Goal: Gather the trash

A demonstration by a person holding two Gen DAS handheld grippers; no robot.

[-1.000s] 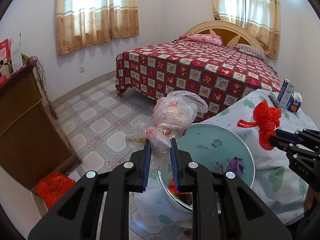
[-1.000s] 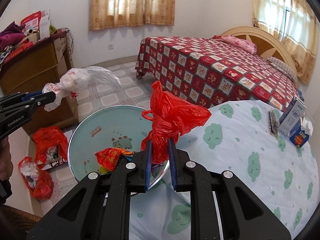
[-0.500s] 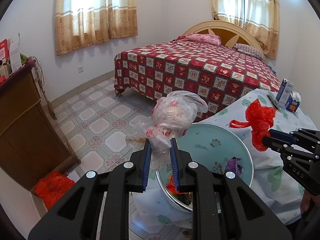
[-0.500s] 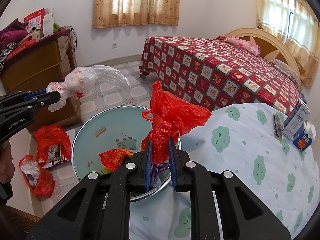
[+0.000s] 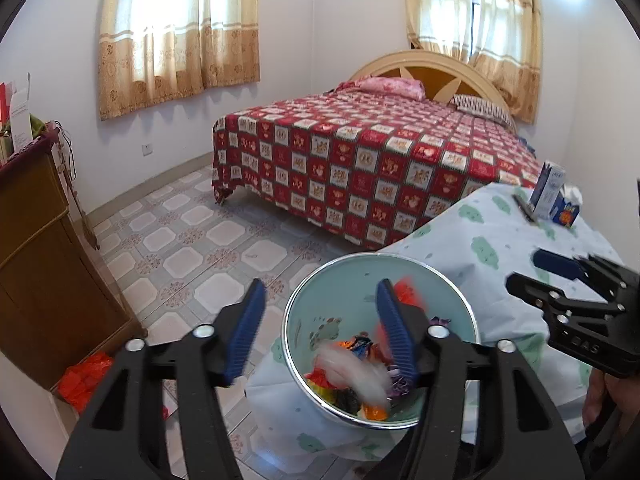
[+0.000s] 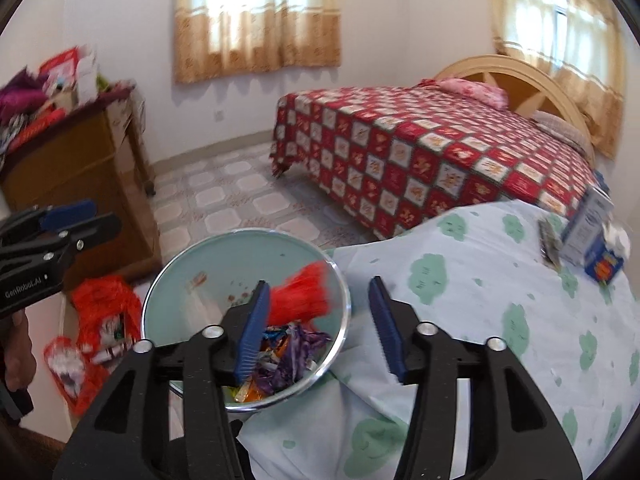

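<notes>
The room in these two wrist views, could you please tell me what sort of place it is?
Most likely a home bedroom: a bed with a red patchwork cover and pink pillow, curtained windows, and a wooden cabinet piled with belongings.

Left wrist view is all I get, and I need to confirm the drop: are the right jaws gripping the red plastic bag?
Observer: No. The right gripper has its jaws opening, pads clear of the red plastic bag, a blur over the round pale-green basin.
Operator: Any trash on the floor I can't see?
Observer: Yes. A small clear-and-red plastic bag lies beside the big red bag by the brown wooden cabinet.
</notes>
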